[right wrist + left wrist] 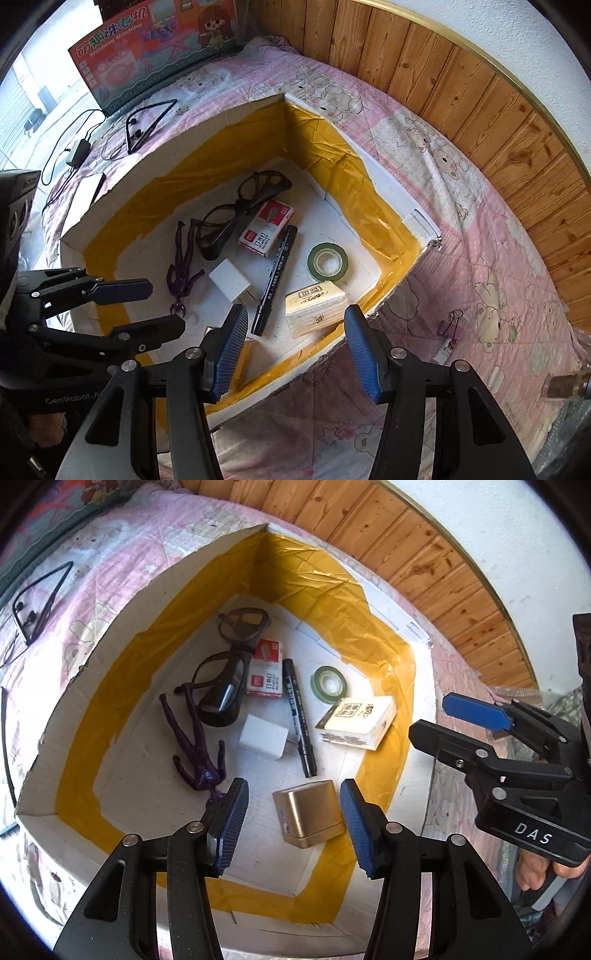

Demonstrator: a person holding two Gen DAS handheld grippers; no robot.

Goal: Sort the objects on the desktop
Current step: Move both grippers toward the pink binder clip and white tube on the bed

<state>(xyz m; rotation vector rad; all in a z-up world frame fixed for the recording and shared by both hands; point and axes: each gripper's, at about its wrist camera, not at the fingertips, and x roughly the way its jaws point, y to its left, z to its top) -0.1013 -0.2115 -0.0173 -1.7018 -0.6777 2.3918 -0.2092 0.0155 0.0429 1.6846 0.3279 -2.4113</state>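
Over the white foam box (85, 657), left gripper (293, 823) jaws released around the gold cube (308, 814) on the box floor, right gripper (295, 347) released too — lower squarely before clamping, I'd say.

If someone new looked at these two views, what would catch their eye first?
Probably the white foam box lined with bright yellow tape, sitting on a pink bear-print quilt. Inside lie dark glasses, a black marker, a green tape roll and a gold cube, which sits between the open left gripper fingers.
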